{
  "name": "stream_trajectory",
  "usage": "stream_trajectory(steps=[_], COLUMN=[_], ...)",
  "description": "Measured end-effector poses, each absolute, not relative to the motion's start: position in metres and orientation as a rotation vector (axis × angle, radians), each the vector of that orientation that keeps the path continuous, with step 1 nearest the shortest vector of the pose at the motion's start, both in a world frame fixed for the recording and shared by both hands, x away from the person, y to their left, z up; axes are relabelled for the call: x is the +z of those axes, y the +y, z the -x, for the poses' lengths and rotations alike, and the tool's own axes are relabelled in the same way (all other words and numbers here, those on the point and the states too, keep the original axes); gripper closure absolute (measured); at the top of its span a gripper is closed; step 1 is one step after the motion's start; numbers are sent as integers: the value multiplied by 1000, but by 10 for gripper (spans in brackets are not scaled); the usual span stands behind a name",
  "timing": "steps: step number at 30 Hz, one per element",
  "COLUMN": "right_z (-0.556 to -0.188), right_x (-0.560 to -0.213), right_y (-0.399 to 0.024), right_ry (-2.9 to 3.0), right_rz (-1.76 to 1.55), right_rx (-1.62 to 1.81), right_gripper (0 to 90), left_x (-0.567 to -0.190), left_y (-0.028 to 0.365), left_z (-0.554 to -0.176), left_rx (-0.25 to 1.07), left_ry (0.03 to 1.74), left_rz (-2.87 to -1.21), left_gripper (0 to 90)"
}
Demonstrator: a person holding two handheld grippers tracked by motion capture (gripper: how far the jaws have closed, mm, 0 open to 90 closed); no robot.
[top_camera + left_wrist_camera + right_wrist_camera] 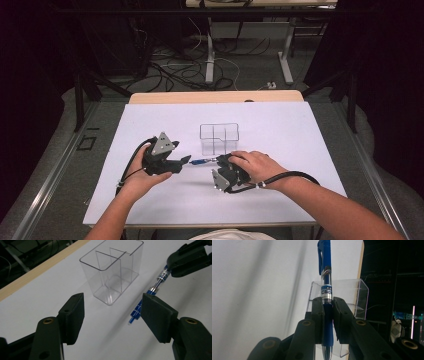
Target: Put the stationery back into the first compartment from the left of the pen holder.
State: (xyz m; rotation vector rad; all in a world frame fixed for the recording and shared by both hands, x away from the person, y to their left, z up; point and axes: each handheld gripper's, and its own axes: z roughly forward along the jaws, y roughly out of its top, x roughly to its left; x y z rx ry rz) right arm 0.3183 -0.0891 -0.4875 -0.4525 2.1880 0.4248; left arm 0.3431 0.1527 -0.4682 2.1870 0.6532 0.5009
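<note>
Your right hand-held gripper (328, 315) holds a blue pen (326, 277).
Its jaws squeeze the pen tight, near the clear box (219, 138) on the desk (280, 195). Your left hand-held gripper (112, 312) is wide open, holding nothing.

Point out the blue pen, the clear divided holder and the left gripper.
blue pen (326, 270): right gripper view, upper barrel.
clear divided holder (110, 270): left gripper view, inner divider wall.
left gripper (186, 159): high view, between its jaw tips.

Jaws of right gripper (327, 322) clamped on blue pen (325, 277), pen running up past clear box (359, 295) behind, white table (257, 290) beneath, dark room at right.
</note>
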Motion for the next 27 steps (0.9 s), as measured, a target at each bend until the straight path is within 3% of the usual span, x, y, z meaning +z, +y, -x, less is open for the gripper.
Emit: stream_trajectory(steps=[27], right_z=[-315], right_x=[-493], right_y=[-83], right_ry=[2153], right_rz=[562], right_rx=[349], right_gripper=[802], left_x=[-478], left_y=[111], left_z=[-344], left_rx=[421], left_ry=[502], left_rz=[-2375], left_gripper=[520])
